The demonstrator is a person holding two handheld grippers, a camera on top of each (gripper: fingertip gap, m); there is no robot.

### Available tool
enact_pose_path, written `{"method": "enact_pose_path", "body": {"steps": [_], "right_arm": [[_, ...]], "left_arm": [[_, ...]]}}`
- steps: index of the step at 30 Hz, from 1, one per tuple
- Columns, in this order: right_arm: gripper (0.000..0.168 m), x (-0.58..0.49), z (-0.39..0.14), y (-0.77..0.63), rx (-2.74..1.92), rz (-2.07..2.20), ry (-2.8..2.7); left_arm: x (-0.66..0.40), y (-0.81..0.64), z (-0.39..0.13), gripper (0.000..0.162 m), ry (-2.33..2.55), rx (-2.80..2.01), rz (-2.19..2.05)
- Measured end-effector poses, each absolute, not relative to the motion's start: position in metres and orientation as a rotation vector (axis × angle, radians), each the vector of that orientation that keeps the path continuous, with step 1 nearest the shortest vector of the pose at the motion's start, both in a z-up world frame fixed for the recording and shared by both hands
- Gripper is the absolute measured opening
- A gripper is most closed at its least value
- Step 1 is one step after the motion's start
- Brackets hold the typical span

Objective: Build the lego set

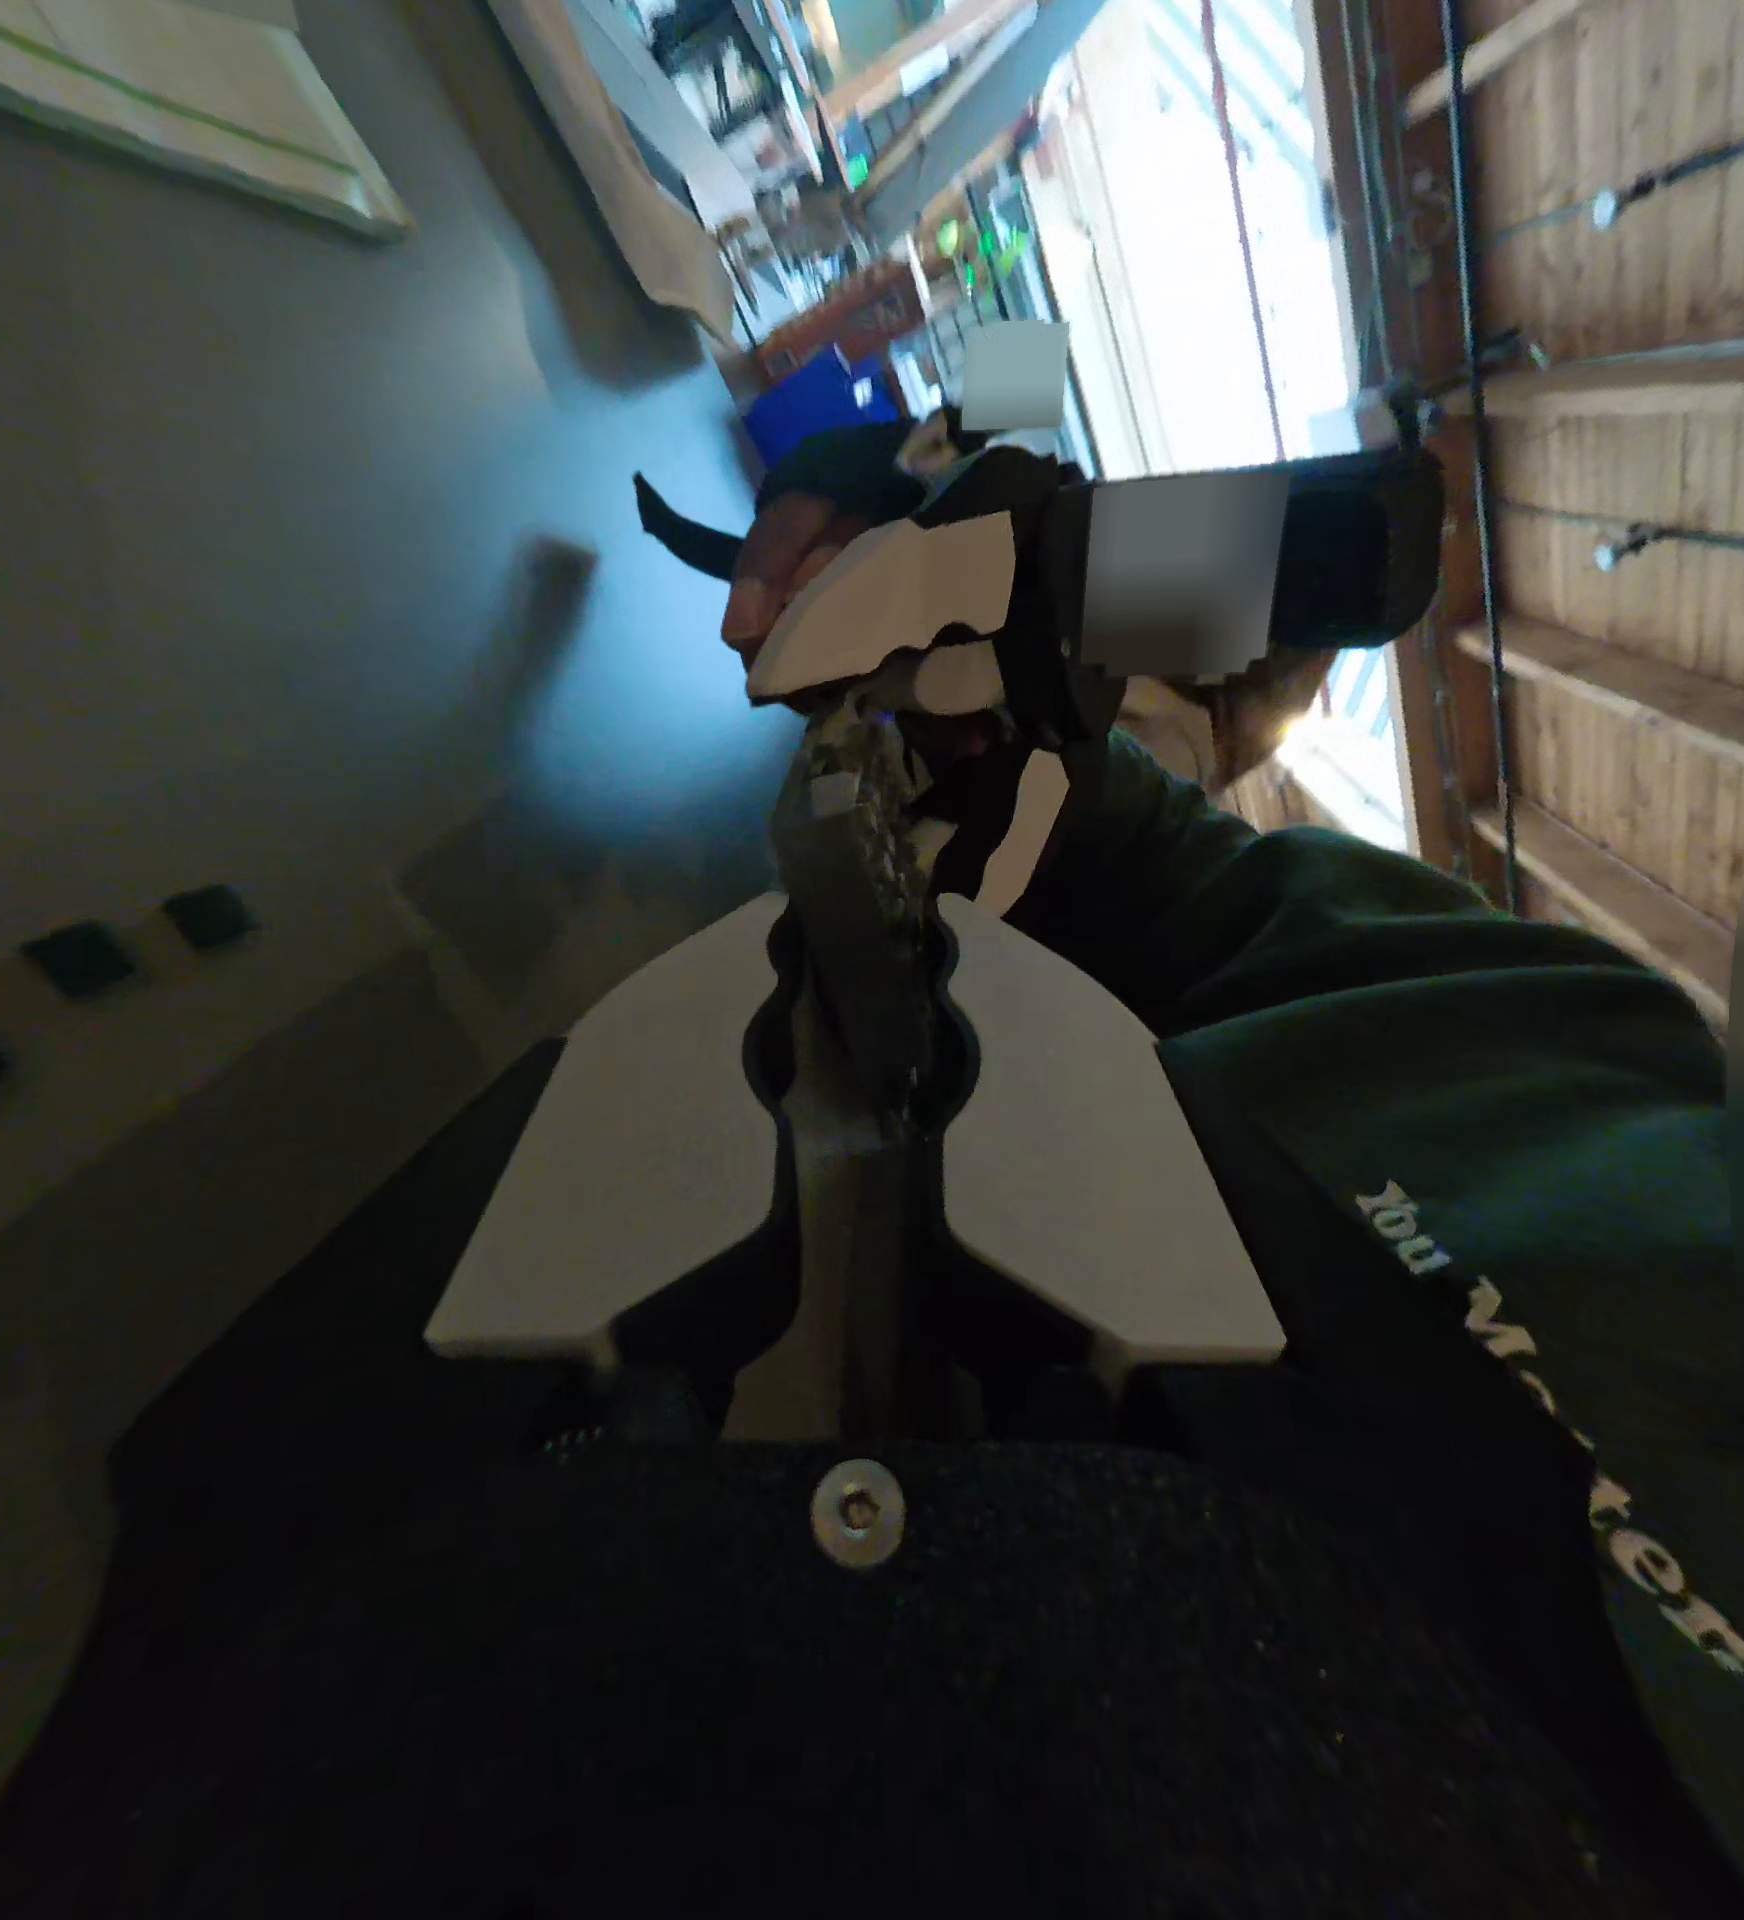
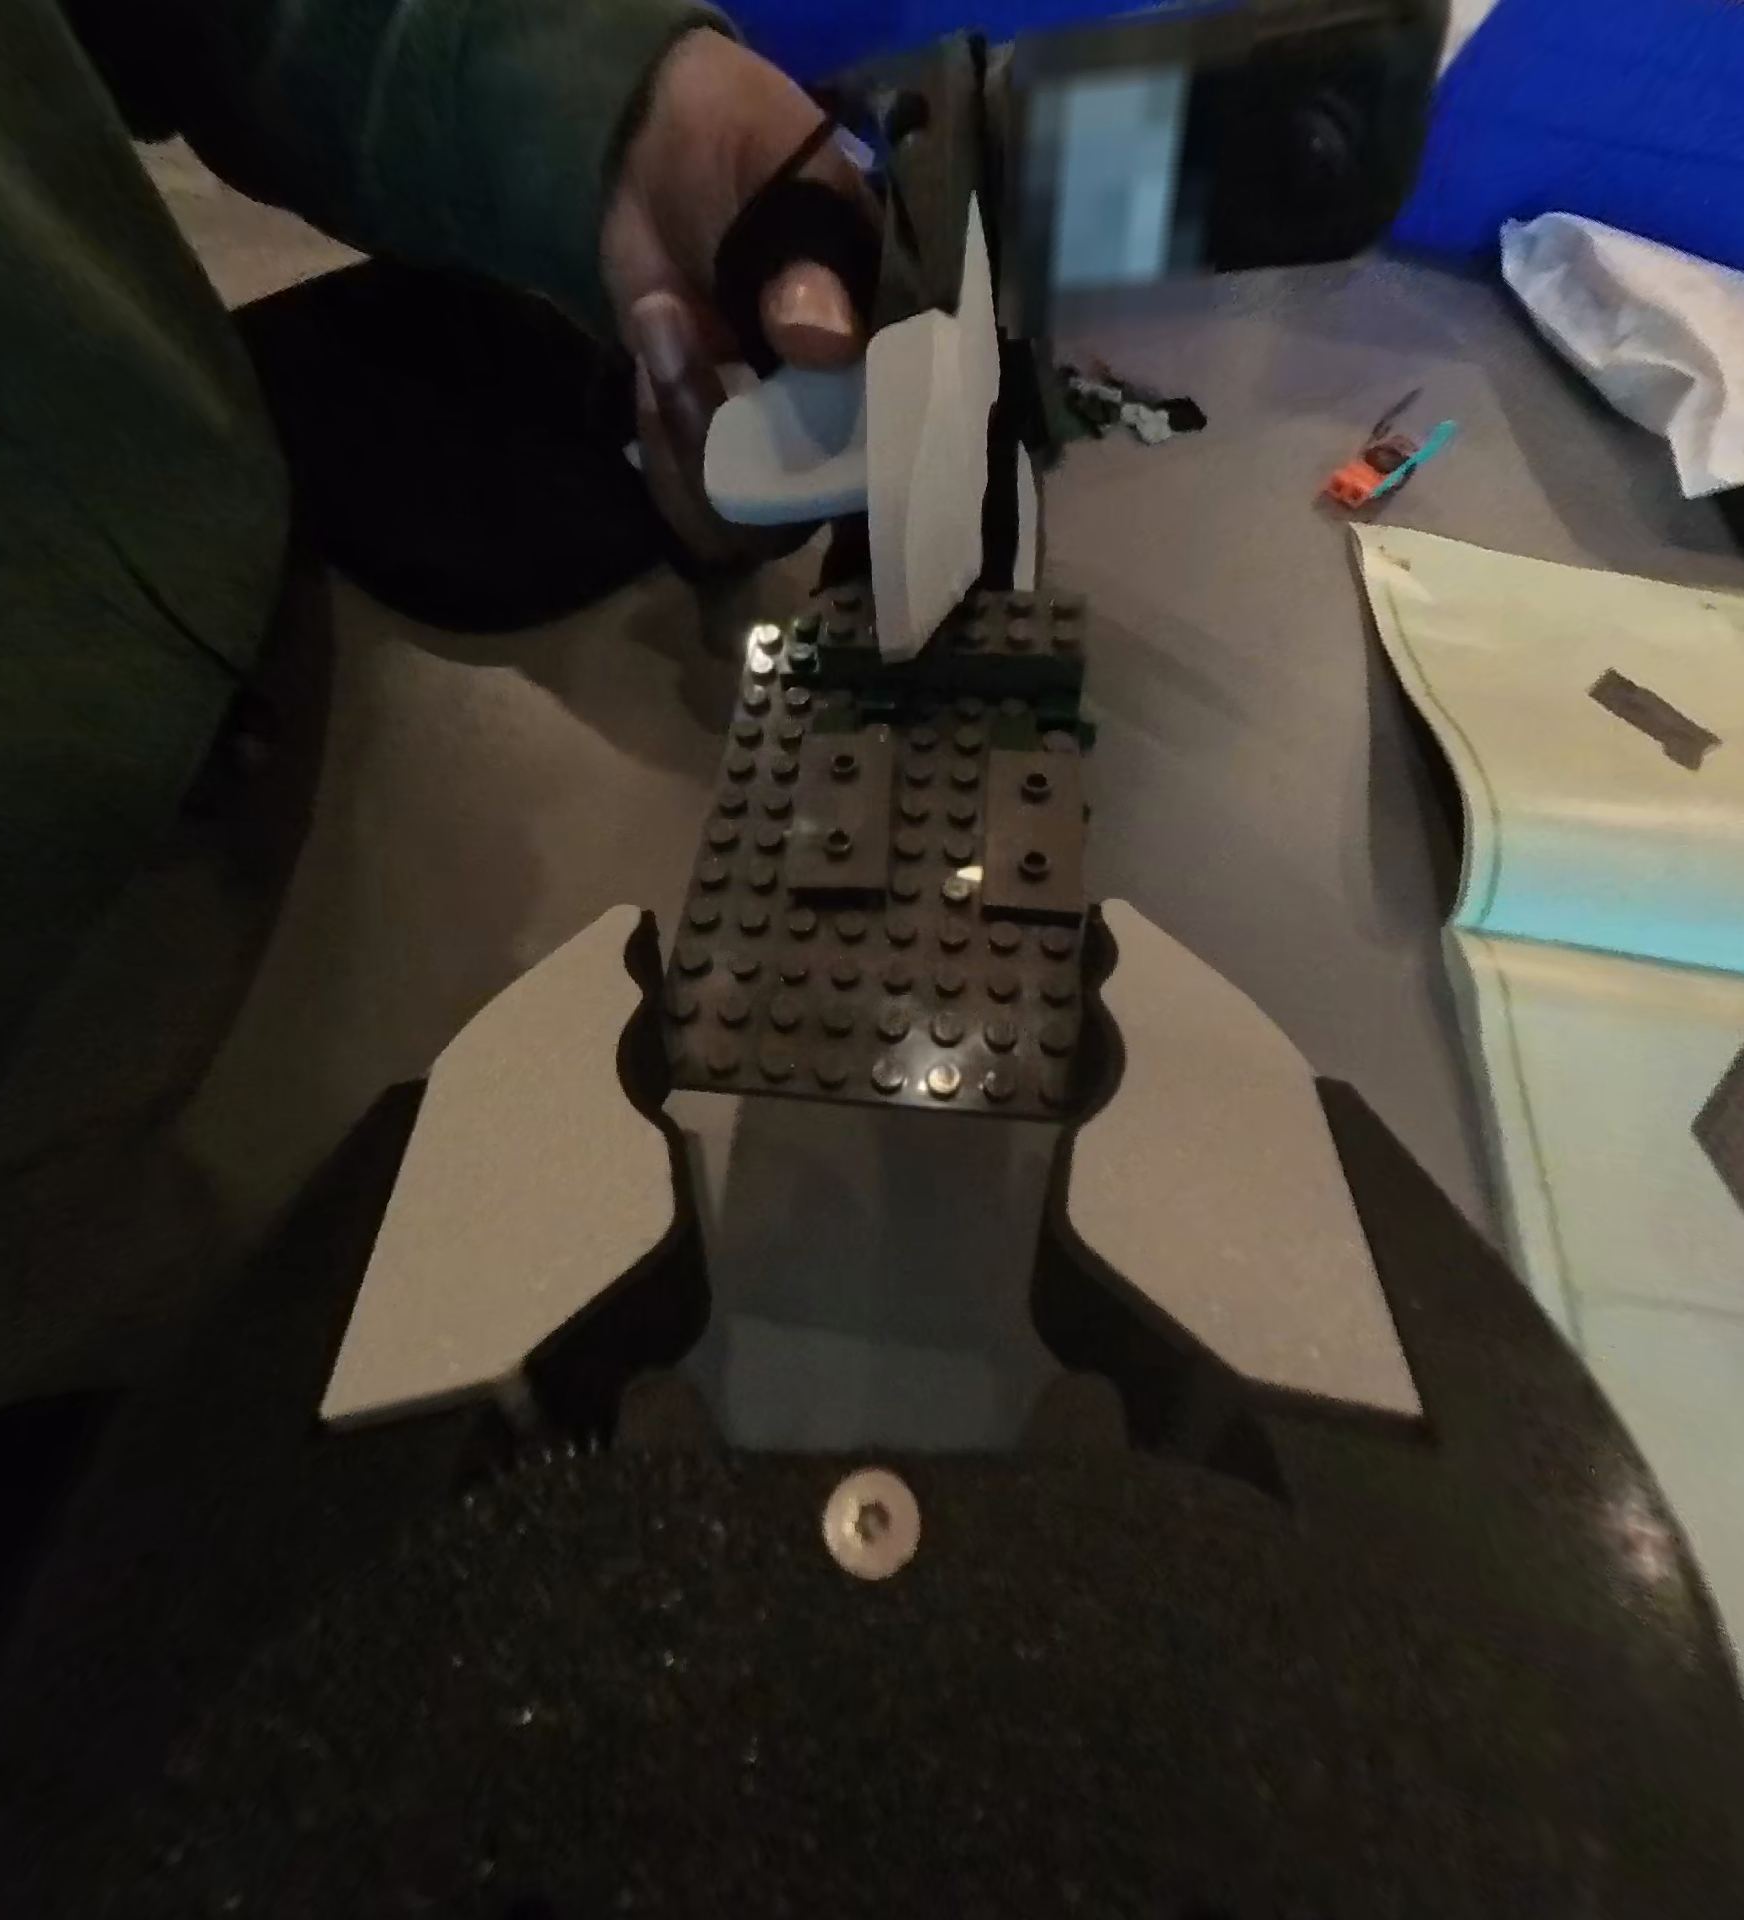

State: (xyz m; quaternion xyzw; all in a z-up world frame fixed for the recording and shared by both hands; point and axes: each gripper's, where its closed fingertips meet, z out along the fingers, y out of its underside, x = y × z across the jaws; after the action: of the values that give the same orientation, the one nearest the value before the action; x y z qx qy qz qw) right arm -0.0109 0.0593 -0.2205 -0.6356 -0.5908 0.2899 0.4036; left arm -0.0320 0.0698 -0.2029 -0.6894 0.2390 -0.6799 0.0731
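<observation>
The right gripper (image 2: 873, 997) pinches the near end of the baseplate (image 2: 847, 966) by its 2 long edges, jaws pressed against the sides, holding the dark studded plate out flat over the grey table (image 2: 535, 748). On the plate sit 2 flat tiles (image 2: 842, 826), each with 2 studs, and a low dark strip of bricks (image 2: 951, 675) across the far end. The left gripper (image 2: 935, 613) comes down from above onto that far end, the hand (image 2: 733, 239) behind it; in the left wrist view its jaws (image 1: 863, 1029) are nearly shut on the plate's edge (image 1: 852, 904), so both tools seem to grip the same plate from opposite ends, the right gripper (image 1: 889, 665) facing it. Whether the left also traps a small brick I cannot tell. Loose pieces (image 2: 1133, 405) lie farther off on the table, an orange and teal part (image 2: 1382, 468) beside them, and the open instruction booklet (image 2: 1626, 831) is at the right. The risk, as I judge it: the plate is thin and held only by its edges, so pushing down at the far end could lever it out of the right jaws or bend it; a twist between the 2 grips could pop the tiles or the strip loose, and the plate could drop.
</observation>
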Motion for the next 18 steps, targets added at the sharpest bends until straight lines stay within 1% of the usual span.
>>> {"method": "enact_pose_path", "body": {"steps": [11,18], "right_arm": [[0.078,-0.042,-0.213,0.075,-1.575,0.776,-1.662],[0.077,-0.052,-0.216,0.071,-1.688,0.937,-1.660]], "left_arm": [[-0.068,0.082,-0.195,0.016,0.483,-1.975,-2.026],[-0.075,0.078,-0.206,0.016,0.290,-2.051,-2.061]]}}
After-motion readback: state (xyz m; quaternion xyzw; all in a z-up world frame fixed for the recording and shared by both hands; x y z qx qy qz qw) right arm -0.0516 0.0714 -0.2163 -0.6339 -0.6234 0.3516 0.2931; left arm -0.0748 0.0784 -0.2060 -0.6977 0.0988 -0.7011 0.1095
